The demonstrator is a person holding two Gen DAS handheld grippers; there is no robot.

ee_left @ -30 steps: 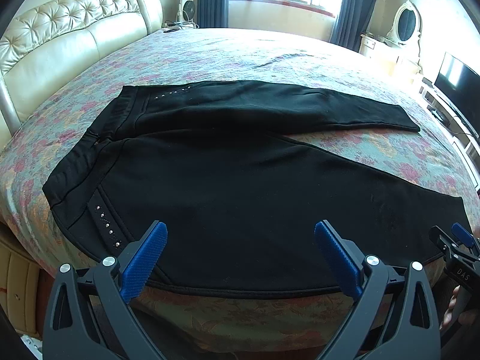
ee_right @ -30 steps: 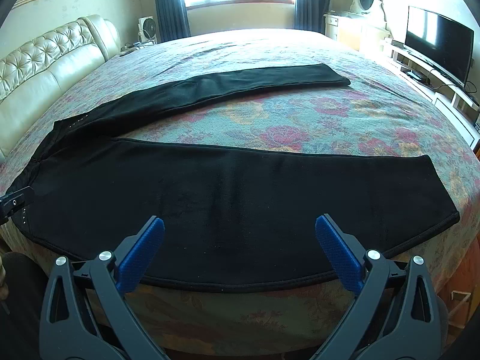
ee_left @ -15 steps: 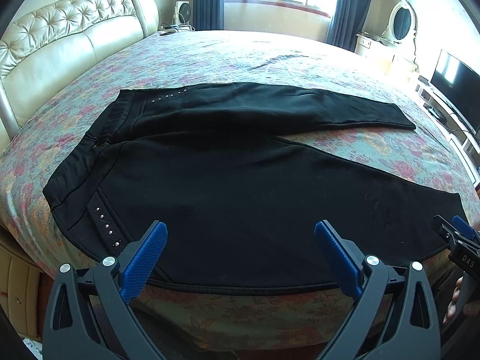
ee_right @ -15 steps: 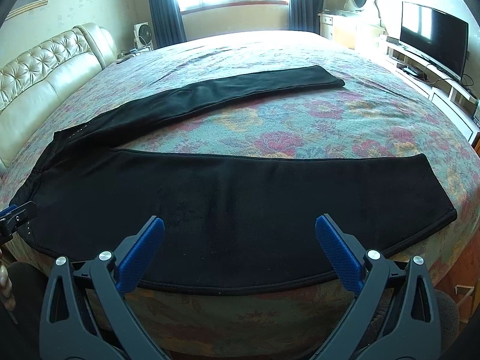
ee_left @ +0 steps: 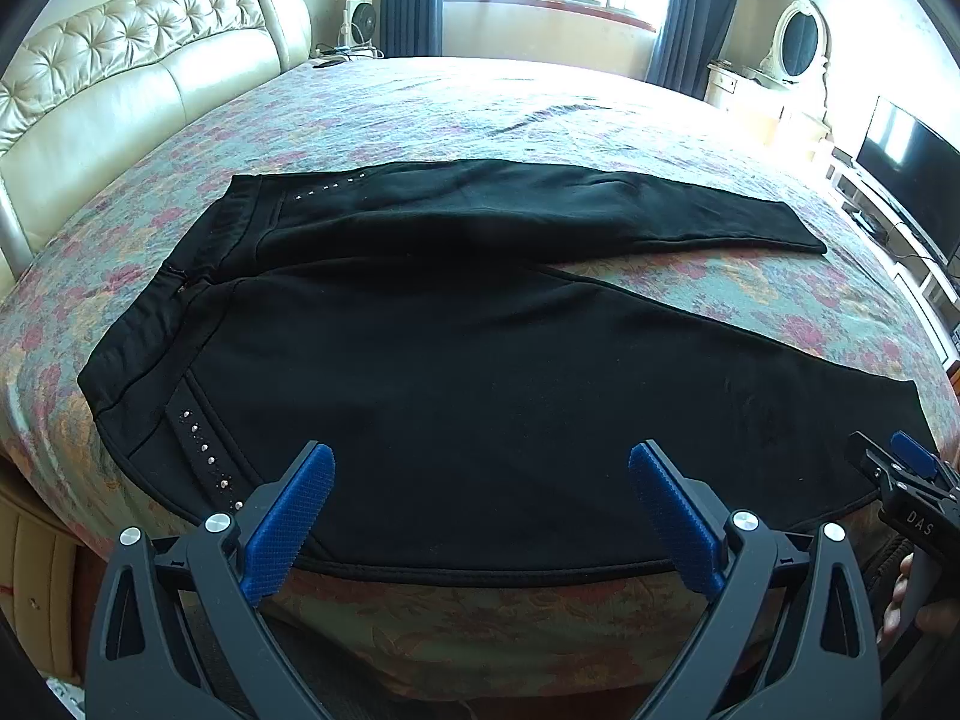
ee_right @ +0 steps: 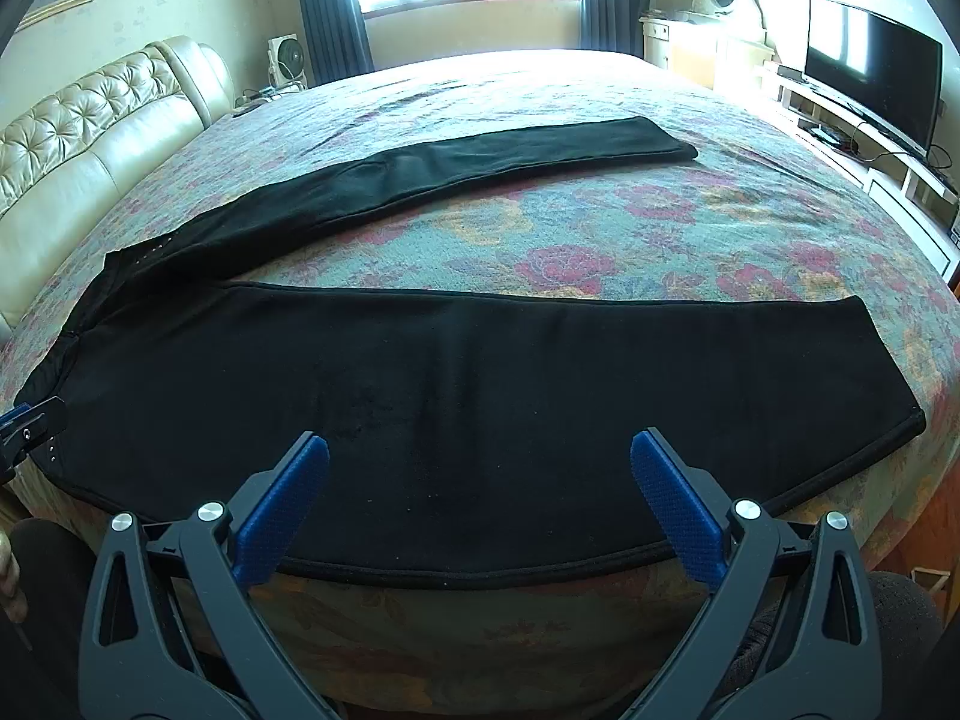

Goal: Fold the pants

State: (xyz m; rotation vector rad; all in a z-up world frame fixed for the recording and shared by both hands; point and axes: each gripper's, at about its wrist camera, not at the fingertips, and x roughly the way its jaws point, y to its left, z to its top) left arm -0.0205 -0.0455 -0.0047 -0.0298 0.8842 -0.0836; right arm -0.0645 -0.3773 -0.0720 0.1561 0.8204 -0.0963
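The pants (ee_left: 480,396) lie flat on the bed (ee_left: 480,114), legs splayed in a V, waistband toward the headboard (ee_left: 120,84), the near leg along the bed's front edge. Both grippers hover just off that edge, touching nothing: the left gripper (ee_left: 480,516) with fingers (ee_left: 288,516) spread wide near the waistband, the right gripper (ee_right: 480,510) likewise released over the near leg. The step in hand looks like taking hold of the near leg's hem edge. Pinch it at two well-spaced spots, catching both fabric layers, then lift together and carry it evenly onto the far leg, matching the seams.
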